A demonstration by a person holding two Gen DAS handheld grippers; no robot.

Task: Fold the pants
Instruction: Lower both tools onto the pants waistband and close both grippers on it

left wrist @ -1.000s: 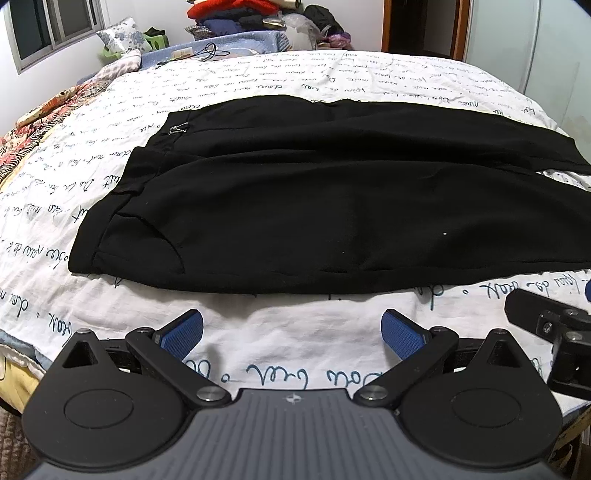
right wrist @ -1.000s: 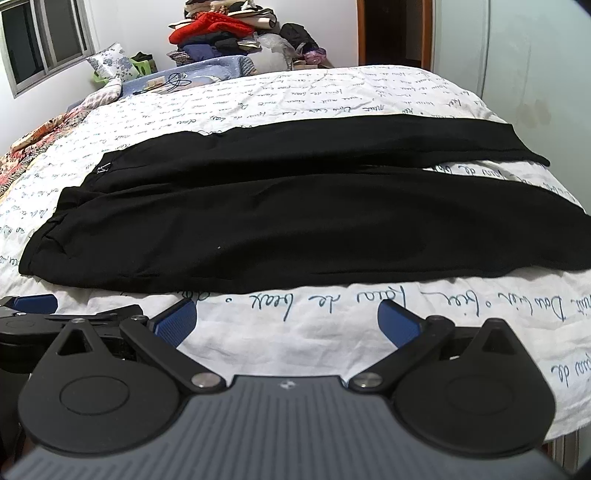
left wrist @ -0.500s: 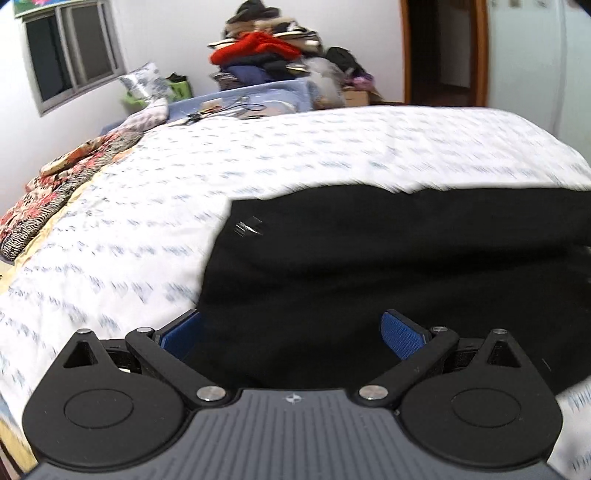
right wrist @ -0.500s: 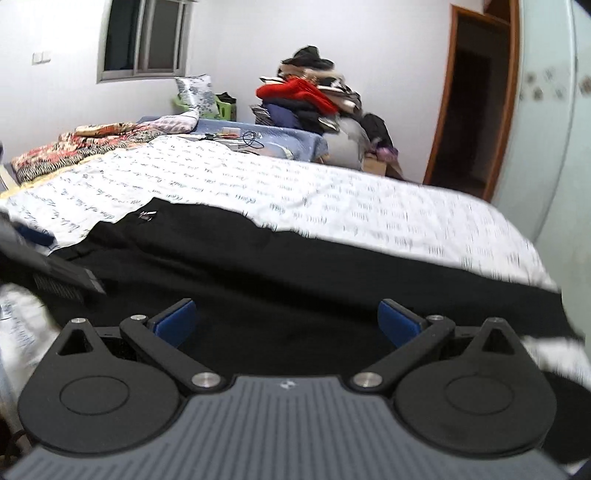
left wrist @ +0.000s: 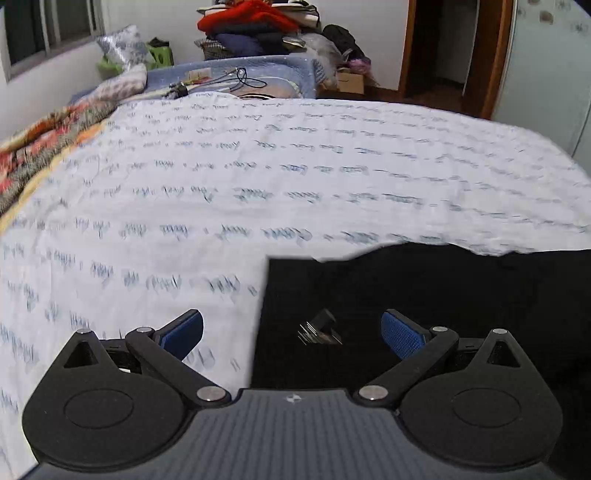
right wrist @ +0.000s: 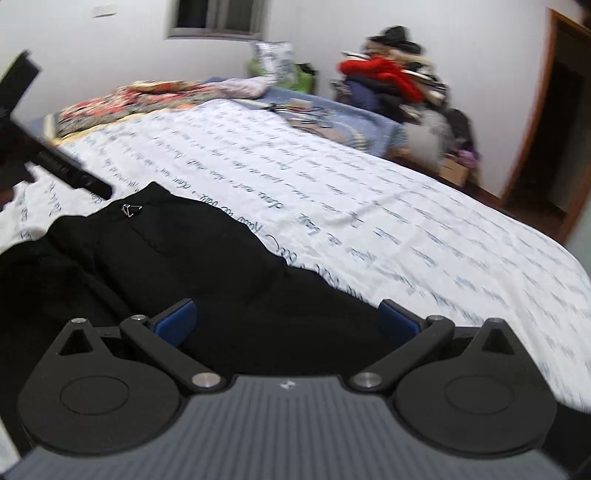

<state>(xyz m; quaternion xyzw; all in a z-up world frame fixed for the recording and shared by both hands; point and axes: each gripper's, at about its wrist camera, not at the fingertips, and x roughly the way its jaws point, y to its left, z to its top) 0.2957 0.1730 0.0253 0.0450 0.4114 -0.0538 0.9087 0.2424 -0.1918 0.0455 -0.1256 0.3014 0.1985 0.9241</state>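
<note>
Left tongs (left wrist: 291, 334) spread wide, nothing between the blue pads (left wrist: 400, 334). They sit low over the waist corner of the black pants (left wrist: 424, 295); the corner edge runs straight up from between the pads toward 12 o'clock, so the left pad is over bare sheet and the right pad is over black cloth. Can't tell whether the pads touch the fabric. Small metal clip (left wrist: 319, 330) on the waistband sits right between the pads, slightly blurred.

Right tongs (right wrist: 286, 319) also spread, gripping nothing, both pads over black cloth further along the pants (right wrist: 192, 258). From this view the waist end bunches up toward 10 o'clock, with the same clip (right wrist: 131, 210) at its far corner. The cloth looks rumpled there, not flat. The left gripper's black body (right wrist: 44, 155) enters at 9–10 o'clock, just beyond the waist.

Pants lie on the bed (left wrist: 295, 177), on a white sheet printed with blue script, along the near edge; the far half of the sheet is bare. A patterned red blanket (left wrist: 40, 147) is at 10 o'clock. A clothes pile (left wrist: 255, 26) with a red garment on top is at 12 o'clock behind the bed, and a dark doorway (left wrist: 443, 48) at 1 o'clock.
</note>
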